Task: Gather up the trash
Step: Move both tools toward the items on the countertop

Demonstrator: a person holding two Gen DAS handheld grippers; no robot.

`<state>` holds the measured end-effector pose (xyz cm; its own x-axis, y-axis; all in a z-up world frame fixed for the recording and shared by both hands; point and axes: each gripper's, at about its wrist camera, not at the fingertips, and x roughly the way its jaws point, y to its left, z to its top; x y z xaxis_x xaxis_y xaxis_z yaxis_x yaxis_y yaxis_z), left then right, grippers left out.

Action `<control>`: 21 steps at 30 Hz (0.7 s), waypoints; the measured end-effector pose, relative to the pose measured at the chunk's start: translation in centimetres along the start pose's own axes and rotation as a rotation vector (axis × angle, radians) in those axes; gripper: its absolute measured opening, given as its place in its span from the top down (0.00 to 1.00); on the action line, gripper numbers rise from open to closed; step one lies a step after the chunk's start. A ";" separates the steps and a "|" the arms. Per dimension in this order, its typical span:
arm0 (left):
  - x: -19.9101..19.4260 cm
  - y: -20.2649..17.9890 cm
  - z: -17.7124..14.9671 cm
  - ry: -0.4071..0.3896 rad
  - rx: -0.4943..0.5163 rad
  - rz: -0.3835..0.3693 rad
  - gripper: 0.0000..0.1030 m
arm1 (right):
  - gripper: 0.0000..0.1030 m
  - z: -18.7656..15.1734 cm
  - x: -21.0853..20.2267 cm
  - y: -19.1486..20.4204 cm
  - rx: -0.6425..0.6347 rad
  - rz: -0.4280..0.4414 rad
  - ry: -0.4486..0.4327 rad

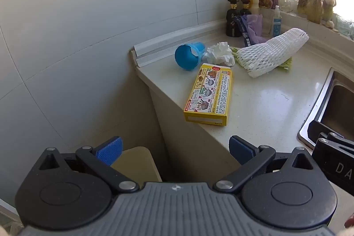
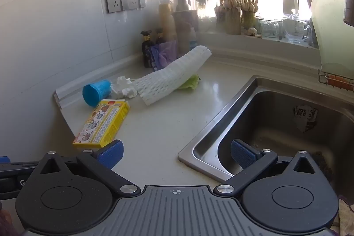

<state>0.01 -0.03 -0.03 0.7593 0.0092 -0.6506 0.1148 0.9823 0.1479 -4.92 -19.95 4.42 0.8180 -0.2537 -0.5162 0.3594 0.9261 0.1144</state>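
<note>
Blue-padded left gripper (image 1: 176, 150) wide, empty.

Only "DA" reads, on the right tool (image 1: 338, 167) body.

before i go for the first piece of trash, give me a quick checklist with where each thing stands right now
1. Left tool open and holding nothing: ok.
2. Right tool open and holding nothing: ok.
3. Trash in view on the counter: ok; yellow box, blue cup, crumpled tissue, white foam net.
4. Yellow box nearest and unobstructed: ok; it lies flat near the counter's front edge.
5. Foam net free to lift: cannot tell; it rests on green leaves.
6. Bin for the trash in view: not ok; neither view shows one.
</note>
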 end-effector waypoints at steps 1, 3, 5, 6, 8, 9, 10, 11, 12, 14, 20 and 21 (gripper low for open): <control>0.0 0.0 0.0 -0.005 0.001 0.001 0.00 | 0.00 0.0 0.0 0.0 -0.001 0.000 0.001; 0.0 0.0 0.0 -0.003 -0.002 -0.004 0.00 | 0.00 0.0 0.0 0.0 -0.004 0.000 0.000; -0.1 -0.1 0.0 -0.001 -0.004 -0.008 0.00 | 0.00 0.0 -0.1 0.0 -0.007 0.001 -0.006; 0.2 0.0 -0.1 -0.001 -0.005 -0.010 0.00 | 0.00 0.0 -0.1 0.0 -0.008 0.001 -0.009; 0.3 0.1 -0.1 -0.001 -0.006 -0.011 0.00 | 0.00 0.0 -0.2 0.1 -0.014 -0.004 -0.014; 0.2 0.2 -0.1 -0.002 -0.008 -0.011 0.00 | 0.00 0.3 0.5 -0.4 -0.008 -0.011 0.000; 0.1 0.2 -0.2 -0.003 -0.008 -0.010 0.00 | 0.00 0.4 0.6 -0.3 -0.013 -0.014 0.000; 0.2 0.1 -0.2 -0.002 -0.008 -0.009 0.00 | 0.00 0.4 0.6 -0.3 -0.018 -0.016 0.000; 0.1 0.1 -0.2 -0.003 -0.007 -0.007 0.00 | 0.00 0.4 0.7 -0.2 -0.021 -0.016 0.002; 0.0 0.4 -0.2 -0.004 -0.004 -0.010 0.00 | 0.00 0.2 0.1 0.2 -0.028 -0.021 -0.005; 0.1 0.3 -0.1 -0.002 0.000 -0.003 0.00 | 0.00 0.2 0.2 0.2 -0.039 -0.027 0.001; 0.1 0.4 -0.1 -0.002 0.001 -0.003 0.00 | 0.00 0.2 0.2 0.3 -0.043 -0.030 0.002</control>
<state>0.05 0.34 -0.10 0.7601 0.0062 -0.6498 0.1177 0.9821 0.1471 -4.55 -19.78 4.52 0.8064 -0.2806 -0.5205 0.3636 0.9295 0.0623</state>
